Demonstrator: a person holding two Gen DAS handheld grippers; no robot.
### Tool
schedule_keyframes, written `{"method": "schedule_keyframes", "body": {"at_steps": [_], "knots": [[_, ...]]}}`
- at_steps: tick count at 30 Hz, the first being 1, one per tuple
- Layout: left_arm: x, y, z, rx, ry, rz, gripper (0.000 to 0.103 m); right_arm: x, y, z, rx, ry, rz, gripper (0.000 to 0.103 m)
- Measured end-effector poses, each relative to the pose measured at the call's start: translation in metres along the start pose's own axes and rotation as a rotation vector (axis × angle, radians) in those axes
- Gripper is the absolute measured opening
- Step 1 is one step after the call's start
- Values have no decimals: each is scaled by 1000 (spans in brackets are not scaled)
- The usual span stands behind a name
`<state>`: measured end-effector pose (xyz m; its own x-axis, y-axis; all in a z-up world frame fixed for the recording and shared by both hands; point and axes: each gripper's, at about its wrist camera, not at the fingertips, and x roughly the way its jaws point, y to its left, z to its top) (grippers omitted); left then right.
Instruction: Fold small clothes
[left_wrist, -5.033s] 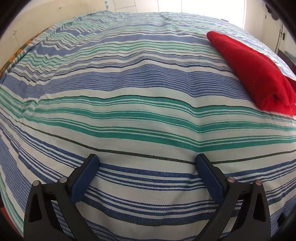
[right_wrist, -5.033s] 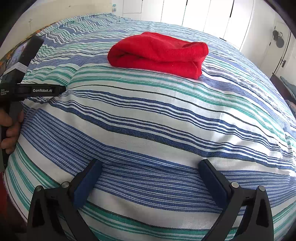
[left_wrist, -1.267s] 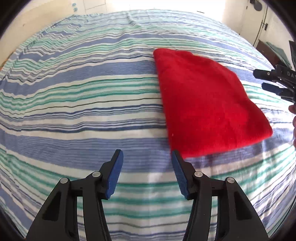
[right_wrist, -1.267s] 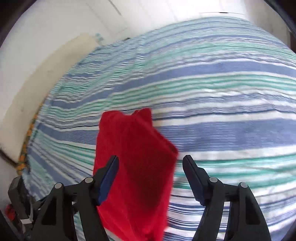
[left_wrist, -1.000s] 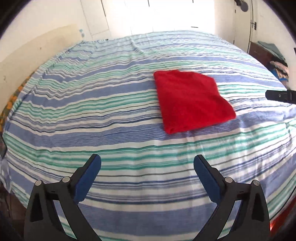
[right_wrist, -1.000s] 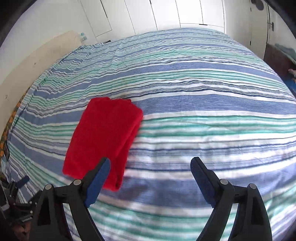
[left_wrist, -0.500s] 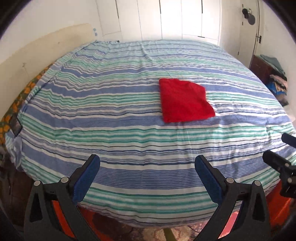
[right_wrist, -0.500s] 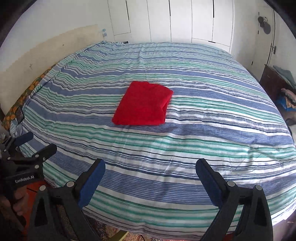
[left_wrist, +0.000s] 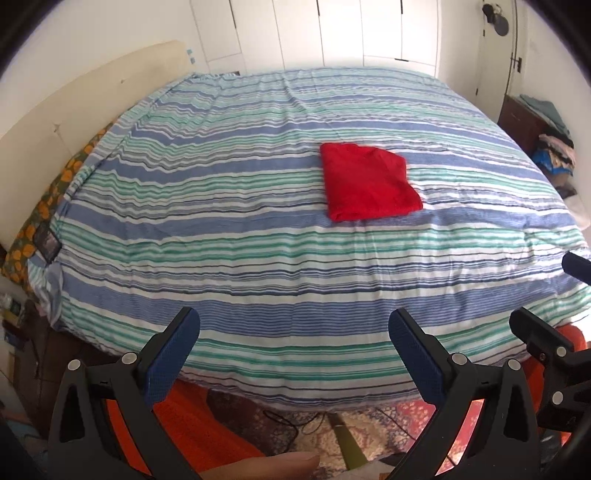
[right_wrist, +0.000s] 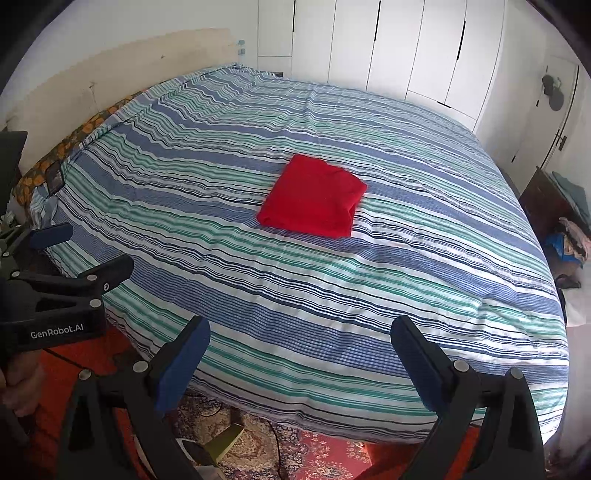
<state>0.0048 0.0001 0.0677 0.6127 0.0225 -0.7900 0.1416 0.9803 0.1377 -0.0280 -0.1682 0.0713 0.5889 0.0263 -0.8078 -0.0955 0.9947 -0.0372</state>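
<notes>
A red garment lies folded into a neat rectangle near the middle of the striped bed; it also shows in the right wrist view. My left gripper is open and empty, held back beyond the bed's near edge, far from the garment. My right gripper is open and empty, also off the bed's near edge. The right gripper shows at the right edge of the left wrist view, and the left gripper at the left of the right wrist view.
The striped bed has a beige headboard on the left. White wardrobe doors stand behind. A dark dresser with piled clothes is at the right. A red patterned rug lies below the bed's edge.
Both grippers have pulled back and up from the bed, so the folded red garment looks smaller and farther. The jaws stay open.
</notes>
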Motion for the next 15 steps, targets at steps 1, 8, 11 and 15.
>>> {"method": "schedule_keyframes", "body": {"at_steps": [1, 8, 11, 15], "knots": [[-2, 0, -1, 4, -6, 2, 102, -2, 0, 0, 5, 0, 3, 98], [-5, -2, -6, 20, -16, 27, 102, -13, 1, -1, 20, -17, -4, 98], [-6, -3, -8, 26, -14, 31, 102, -16, 2, -1, 20, -20, -16, 98], [-9, -3, -9, 33, -16, 41, 102, -19, 4, 1, 18, -23, -21, 98]]}}
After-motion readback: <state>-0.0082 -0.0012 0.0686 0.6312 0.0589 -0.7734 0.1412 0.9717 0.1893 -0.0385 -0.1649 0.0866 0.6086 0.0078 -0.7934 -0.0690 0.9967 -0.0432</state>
